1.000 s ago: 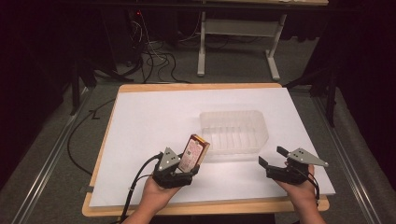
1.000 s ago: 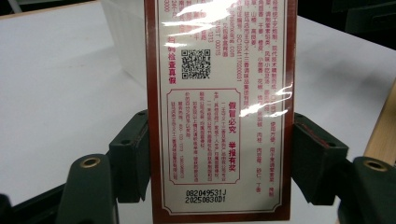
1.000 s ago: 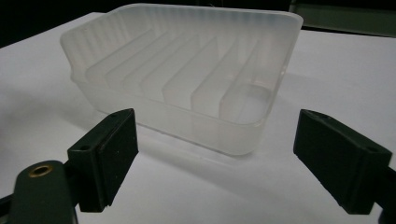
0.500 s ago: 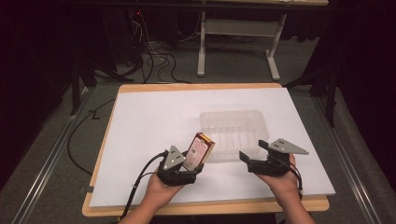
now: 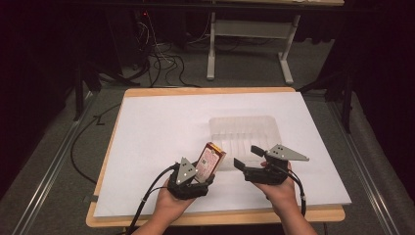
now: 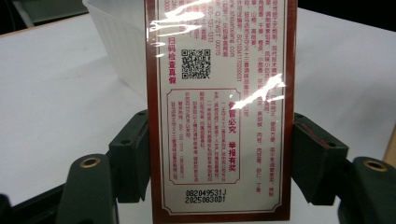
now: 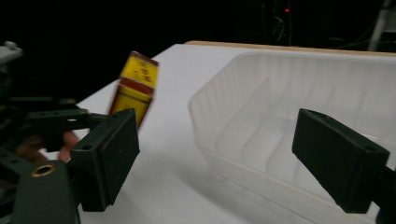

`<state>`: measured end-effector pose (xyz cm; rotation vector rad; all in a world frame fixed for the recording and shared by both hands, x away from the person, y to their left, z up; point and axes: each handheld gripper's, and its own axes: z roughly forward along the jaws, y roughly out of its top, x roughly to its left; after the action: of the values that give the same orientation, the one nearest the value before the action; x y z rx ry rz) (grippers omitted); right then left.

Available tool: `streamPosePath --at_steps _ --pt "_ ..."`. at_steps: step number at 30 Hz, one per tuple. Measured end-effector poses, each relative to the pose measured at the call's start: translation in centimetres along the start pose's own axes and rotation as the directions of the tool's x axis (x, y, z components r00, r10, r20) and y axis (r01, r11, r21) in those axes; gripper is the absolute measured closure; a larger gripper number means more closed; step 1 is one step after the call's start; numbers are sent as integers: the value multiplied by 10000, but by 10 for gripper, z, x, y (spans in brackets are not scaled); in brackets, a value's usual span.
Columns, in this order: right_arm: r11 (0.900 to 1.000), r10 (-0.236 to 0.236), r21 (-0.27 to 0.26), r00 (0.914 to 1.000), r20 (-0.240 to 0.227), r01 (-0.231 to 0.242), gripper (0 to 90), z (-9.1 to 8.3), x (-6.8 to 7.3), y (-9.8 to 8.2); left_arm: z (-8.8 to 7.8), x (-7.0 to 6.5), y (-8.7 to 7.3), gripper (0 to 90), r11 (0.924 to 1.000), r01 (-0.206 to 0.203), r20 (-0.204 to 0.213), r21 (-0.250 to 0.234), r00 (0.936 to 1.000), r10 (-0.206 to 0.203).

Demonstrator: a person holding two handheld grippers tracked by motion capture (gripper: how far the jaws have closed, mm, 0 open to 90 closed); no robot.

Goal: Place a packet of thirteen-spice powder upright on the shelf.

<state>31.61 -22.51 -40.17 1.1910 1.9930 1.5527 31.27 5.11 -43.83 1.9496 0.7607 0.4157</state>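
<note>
Near the front edge of the table (image 5: 147,127), covered by a white sheet, the left tool (image 5: 192,177) pinches a red-and-yellow carton (image 5: 210,160) between its jaws, the pack tilted up and away from the hand toward a clear plastic tray (image 5: 244,132). Left gripper view: both black jaws press the long sides of the carton (image 6: 219,112), whose facing panel is white with a dark red border under glossy film. Printed on it are a QR code, red Chinese characters in vertical columns, and, at the bottom, the codes "082049531J" and "20250830D1"; the smaller print is too fine to read. Right gripper view: the right tool (image 7: 215,154) has its jaws spread wide with nothing between them, aimed at the near wall of the ribbed tray (image 7: 299,93); the carton (image 7: 134,86) appears blurred at left, its yellow end bearing red marks that cannot be read. High view: the right tool (image 5: 249,157) hovers just beside the tray's near edge, close to the carton.
</note>
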Motion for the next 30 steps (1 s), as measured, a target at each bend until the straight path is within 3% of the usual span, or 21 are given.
streamPosePath --at_steps 6,14,21,24,30 --pt "9998 74 166 9978 -663 -63 155 6 14 -2 6 -14 1 328 9995 -305 115 87 9995 304" --pt "9991 285 331 9951 -947 -254 214 15 24 -7 10 -25 -1 327 9992 -406 258 42 9988 404" --pt "9978 516 471 9918 -1169 -464 309 21 26 -10 9 -29 -1 327 9988 -482 134 -22 9987 482" --pt "9969 662 495 9905 -1203 -606 363 22 24 -12 12 -27 -2 327 9989 -410 -158 221 9990 414" --pt "9925 1051 773 9850 -1370 -951 449 25 23 -17 11 -29 -3 327 9989 -446 -118 135 9989 447"
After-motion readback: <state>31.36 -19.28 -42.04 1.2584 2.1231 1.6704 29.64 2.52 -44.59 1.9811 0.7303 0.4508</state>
